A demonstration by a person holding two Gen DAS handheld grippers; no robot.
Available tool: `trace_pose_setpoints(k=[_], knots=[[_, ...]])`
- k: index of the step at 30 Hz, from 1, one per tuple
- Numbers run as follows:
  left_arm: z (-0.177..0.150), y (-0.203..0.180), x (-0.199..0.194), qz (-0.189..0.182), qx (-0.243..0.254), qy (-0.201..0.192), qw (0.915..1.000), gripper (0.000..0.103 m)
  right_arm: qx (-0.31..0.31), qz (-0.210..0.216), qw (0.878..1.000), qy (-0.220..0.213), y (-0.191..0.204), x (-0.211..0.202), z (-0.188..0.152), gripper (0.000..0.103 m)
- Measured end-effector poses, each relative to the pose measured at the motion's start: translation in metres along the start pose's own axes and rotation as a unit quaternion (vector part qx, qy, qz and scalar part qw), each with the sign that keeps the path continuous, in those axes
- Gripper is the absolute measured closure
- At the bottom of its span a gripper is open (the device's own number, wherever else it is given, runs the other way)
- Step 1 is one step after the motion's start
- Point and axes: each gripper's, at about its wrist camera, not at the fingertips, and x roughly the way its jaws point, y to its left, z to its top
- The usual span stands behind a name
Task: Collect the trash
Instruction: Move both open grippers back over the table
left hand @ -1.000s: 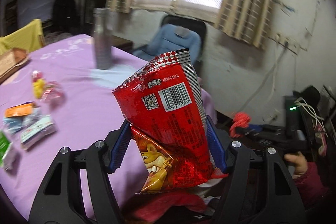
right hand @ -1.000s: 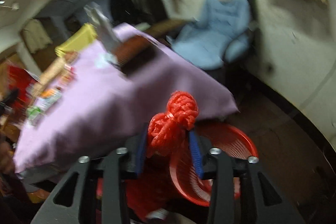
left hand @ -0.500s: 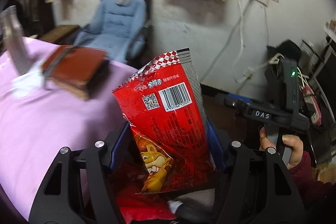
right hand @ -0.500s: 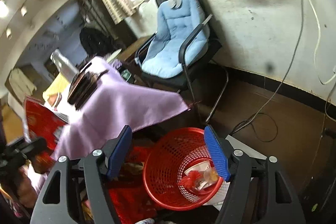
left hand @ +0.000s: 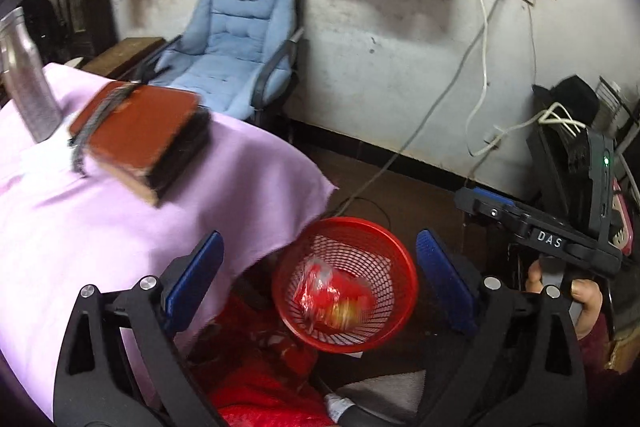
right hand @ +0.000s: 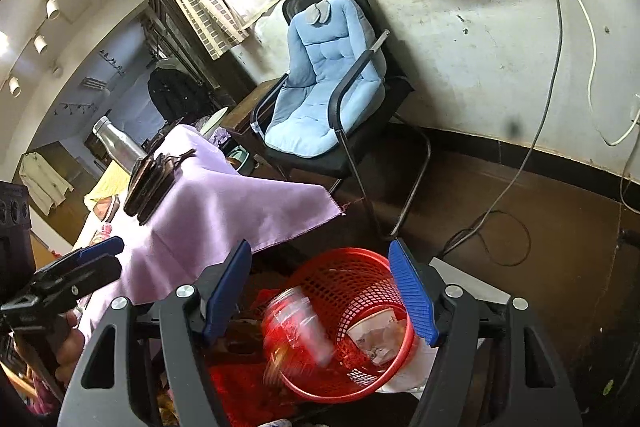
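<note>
A glossy, crinkled red snack bag falls blurred into the round red mesh basket on the floor beside the cloth-draped desk corner. Left gripper jaws are opening, empty; right gripper jaws stand wide, empty.

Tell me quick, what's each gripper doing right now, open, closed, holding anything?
Left gripper: jaws opening, nothing between them; the red snack bag is at the red basket.
Right gripper: open, holding nothing.
</note>
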Motion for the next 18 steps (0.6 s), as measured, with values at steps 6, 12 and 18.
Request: trace_pose_setpoints(k=[6, 12, 18], knots=[[-0.006, 0.022, -0.033, 0.028, -0.019, -0.029, 0.9990, 0.007, -0.022, 0.016, 1.000, -0.002, 0.025, -0.005, 0.002, 0.033], [-0.020, 0.052, -0.071, 0.050, -0.051, -0.058, 0.9957, 0.007, -0.063, 0.037, 0.997, -0.002, 0.065, -0.011, 0.003, 0.032], [-0.042, 0.090, -0.116, 0.086, -0.091, -0.091, 0.9879, 0.007, -0.104, 0.066, 0.992, 0.000, 0.113, -0.015, 0.001, 0.025]])
